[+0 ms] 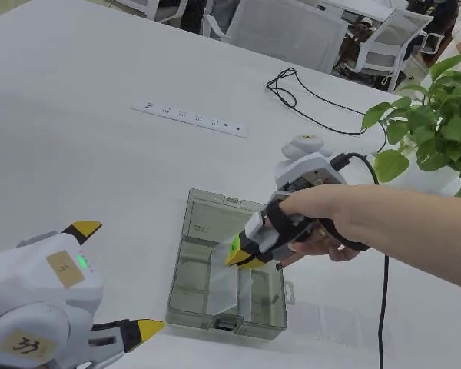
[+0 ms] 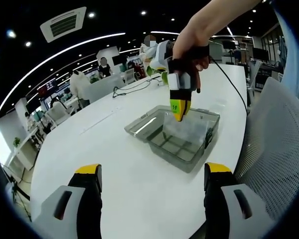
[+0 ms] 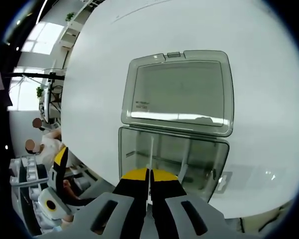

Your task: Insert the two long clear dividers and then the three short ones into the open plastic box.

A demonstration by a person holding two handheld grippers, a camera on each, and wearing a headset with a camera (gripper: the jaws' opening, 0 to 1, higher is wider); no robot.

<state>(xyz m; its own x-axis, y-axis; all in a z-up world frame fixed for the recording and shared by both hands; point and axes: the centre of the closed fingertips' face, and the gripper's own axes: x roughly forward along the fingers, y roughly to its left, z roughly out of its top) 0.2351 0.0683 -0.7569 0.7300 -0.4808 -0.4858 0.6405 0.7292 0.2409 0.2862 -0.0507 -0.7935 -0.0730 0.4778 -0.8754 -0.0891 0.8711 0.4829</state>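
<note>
The fingers of the right gripper (image 3: 149, 177) are pressed together on the top edge of a clear divider (image 1: 223, 283). The divider stands on edge inside the open plastic box (image 1: 192, 319), toward the box's 5 o'clock end in the head view. A hand (image 1: 323, 219) holds that gripper from 3 o'clock. The box's lid (image 3: 179, 89) lies folded open at 12 o'clock in the right gripper view. The left gripper (image 1: 119, 277) hovers at 8 o'clock of the head view, fingers spread wide on nothing, apart from the box. Farther across the white table (image 1: 77, 138), a power strip (image 1: 190, 117) lies at 12 o'clock and a leafy plant (image 1: 434, 115) stands at 2 o'clock.
</note>
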